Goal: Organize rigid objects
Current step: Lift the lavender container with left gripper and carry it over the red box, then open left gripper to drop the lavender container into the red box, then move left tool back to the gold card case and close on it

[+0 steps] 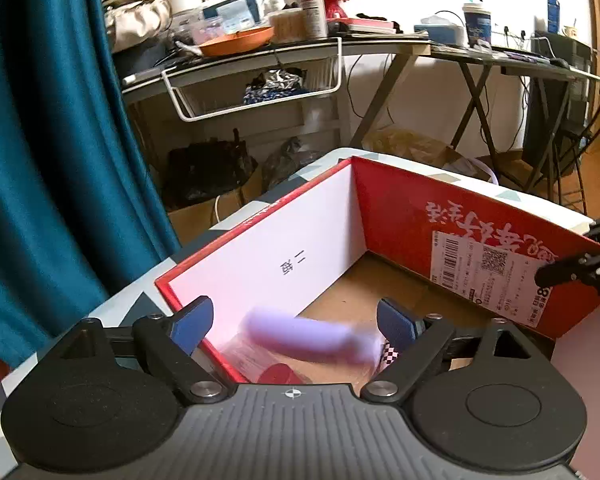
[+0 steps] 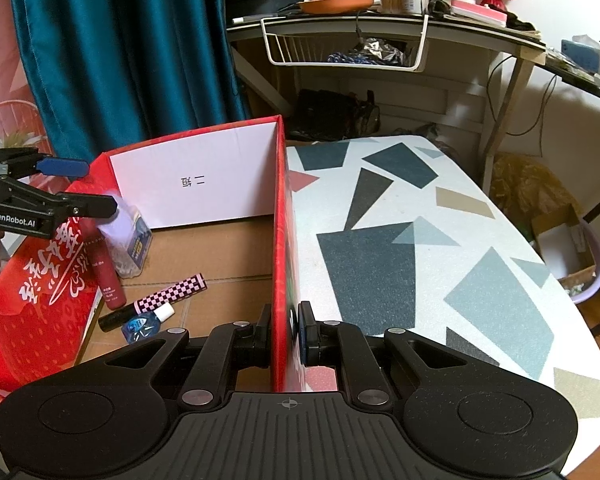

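Note:
A red cardboard box (image 2: 282,208) with white inner walls stands open on the table. My right gripper (image 2: 285,330) is shut on its near side wall. My left gripper (image 1: 294,322) hangs open over the box's left end, also seen as the left gripper (image 2: 86,188) from the right wrist. A clear container with a lavender lid (image 1: 308,338) shows blurred just below its fingers, free of the pads; the same container (image 2: 126,240) leans at the box's left wall. On the box floor lie a dark red tube (image 2: 109,280), a pink checkered tube (image 2: 170,293) and a small blue bottle (image 2: 144,324).
The table top (image 2: 420,220) with its geometric pattern stretches right of the box. A teal curtain (image 2: 120,52) hangs behind. A cluttered desk (image 2: 380,20) with a white wire basket (image 2: 340,56) stands beyond, and a tub of cardboard (image 2: 572,248) sits on the floor at right.

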